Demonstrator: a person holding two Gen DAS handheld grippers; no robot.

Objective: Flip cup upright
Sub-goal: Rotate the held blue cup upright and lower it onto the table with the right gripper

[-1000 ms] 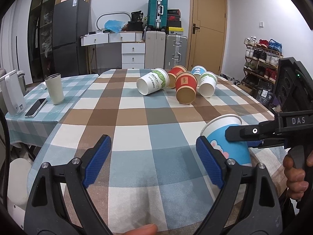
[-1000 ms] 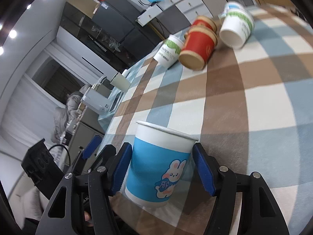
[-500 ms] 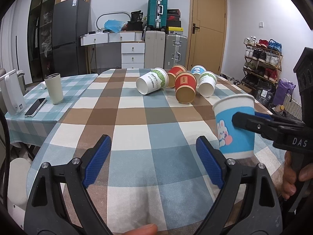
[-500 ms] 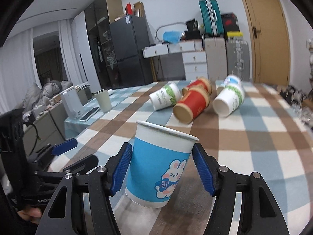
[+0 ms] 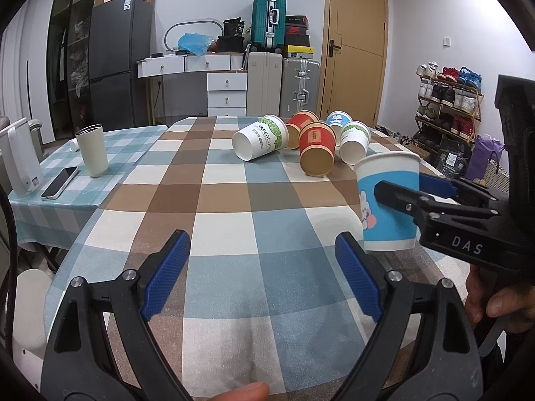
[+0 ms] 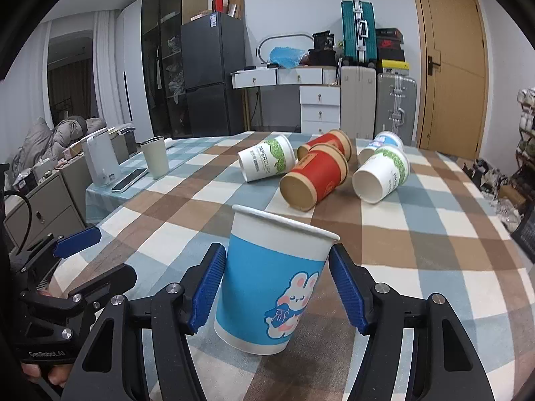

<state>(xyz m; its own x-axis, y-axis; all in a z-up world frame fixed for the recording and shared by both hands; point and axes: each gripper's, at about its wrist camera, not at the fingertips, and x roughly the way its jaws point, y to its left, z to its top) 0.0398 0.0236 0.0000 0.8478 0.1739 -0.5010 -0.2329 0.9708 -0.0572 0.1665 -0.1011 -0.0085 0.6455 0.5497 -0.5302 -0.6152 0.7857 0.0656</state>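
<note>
Blue cup upright in our right gripper

Our right gripper (image 6: 279,289) clamps the blue cup (image 6: 272,280) mouth-up, low over the checked tablecloth (image 5: 267,207); our left gripper (image 5: 264,269) stands spread, empty. Left view shows our gripping hand (image 5: 498,297) at four o'clock; toppled cups (image 6: 316,175) lie beyond.

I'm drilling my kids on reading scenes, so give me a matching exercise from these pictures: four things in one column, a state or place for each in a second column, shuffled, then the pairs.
Things:
1. blue bunny cup
2. red cup
3. cream tumbler
4. left tool

States:
A. lying on its side on the checked cloth, mouth toward the cameras
B. open, nothing between its pads
C. upright between the right tool's blue pads
D. standing next to the phone on the side table

Pairs: 1-C, 2-A, 3-D, 4-B
</note>
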